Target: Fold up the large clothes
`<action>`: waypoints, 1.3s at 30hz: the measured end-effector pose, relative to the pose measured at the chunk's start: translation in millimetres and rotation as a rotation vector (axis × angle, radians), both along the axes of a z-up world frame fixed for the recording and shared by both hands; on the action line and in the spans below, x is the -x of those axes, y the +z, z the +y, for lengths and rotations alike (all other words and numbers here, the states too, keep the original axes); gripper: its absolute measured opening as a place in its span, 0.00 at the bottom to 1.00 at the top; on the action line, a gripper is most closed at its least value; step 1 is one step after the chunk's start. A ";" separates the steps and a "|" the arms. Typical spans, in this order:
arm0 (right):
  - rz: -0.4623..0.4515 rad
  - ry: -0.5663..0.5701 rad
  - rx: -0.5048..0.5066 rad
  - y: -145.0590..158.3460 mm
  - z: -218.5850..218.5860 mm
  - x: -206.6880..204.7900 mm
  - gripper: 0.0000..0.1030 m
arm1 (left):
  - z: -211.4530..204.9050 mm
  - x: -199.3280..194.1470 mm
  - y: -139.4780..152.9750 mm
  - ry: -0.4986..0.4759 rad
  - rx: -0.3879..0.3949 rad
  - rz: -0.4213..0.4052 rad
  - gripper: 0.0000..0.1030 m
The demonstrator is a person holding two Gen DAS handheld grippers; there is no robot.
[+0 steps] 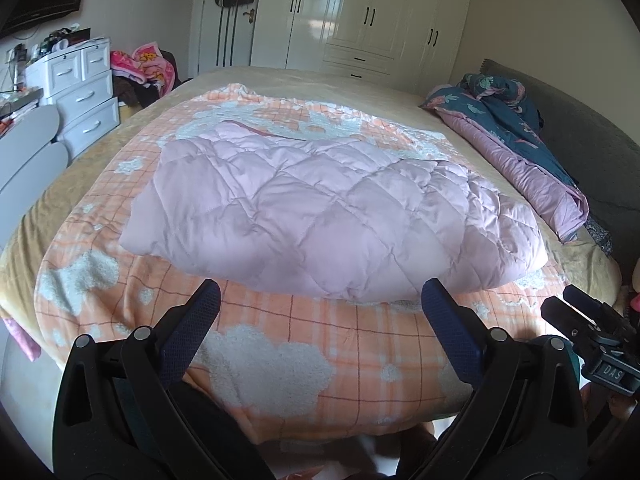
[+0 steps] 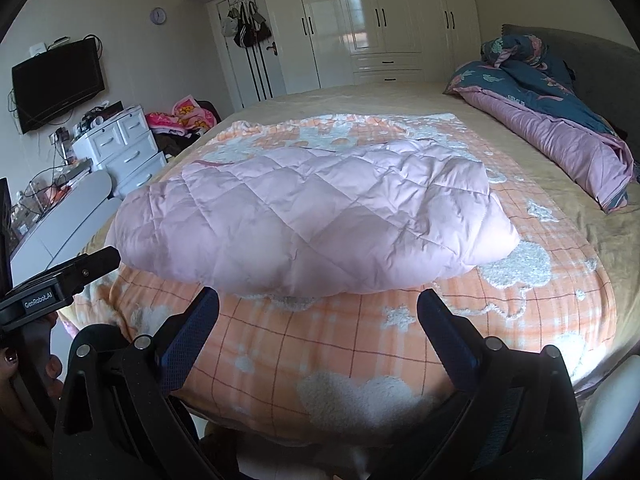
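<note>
A pale pink quilted padded garment (image 1: pixel 320 208) lies folded into a thick block on an orange checked blanket (image 1: pixel 288 340) on the bed; it also shows in the right wrist view (image 2: pixel 312 216). My left gripper (image 1: pixel 322 292) is open and empty, held just short of the garment's near edge. My right gripper (image 2: pixel 318 300) is open and empty, also just short of the near edge. Each gripper appears at the side of the other's view: the right one (image 1: pixel 592 332) and the left one (image 2: pixel 60 284).
A rolled blue and purple duvet (image 2: pixel 560 120) lies along the grey headboard at right. White drawers (image 2: pixel 124 148) and a pile of clothes stand left of the bed. A white wardrobe (image 2: pixel 380 20) fills the far wall. A wall television (image 2: pixel 58 84) hangs at left.
</note>
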State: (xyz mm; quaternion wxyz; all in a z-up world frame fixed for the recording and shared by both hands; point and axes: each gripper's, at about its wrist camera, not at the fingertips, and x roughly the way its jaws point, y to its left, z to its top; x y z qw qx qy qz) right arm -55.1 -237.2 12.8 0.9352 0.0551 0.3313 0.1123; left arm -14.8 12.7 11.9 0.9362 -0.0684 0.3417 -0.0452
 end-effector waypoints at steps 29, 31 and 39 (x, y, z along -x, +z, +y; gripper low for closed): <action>-0.021 -0.004 0.011 7.4 0.8 4.2 0.96 | -0.2 4.8 5.8 -0.006 0.000 -0.007 0.91; -0.020 -0.004 0.012 7.7 0.6 4.1 0.96 | -0.7 5.2 6.4 -0.006 0.000 -0.008 0.91; -0.026 0.001 0.014 9.4 2.0 5.0 0.96 | -0.6 5.0 5.8 -0.006 -0.001 -0.008 0.91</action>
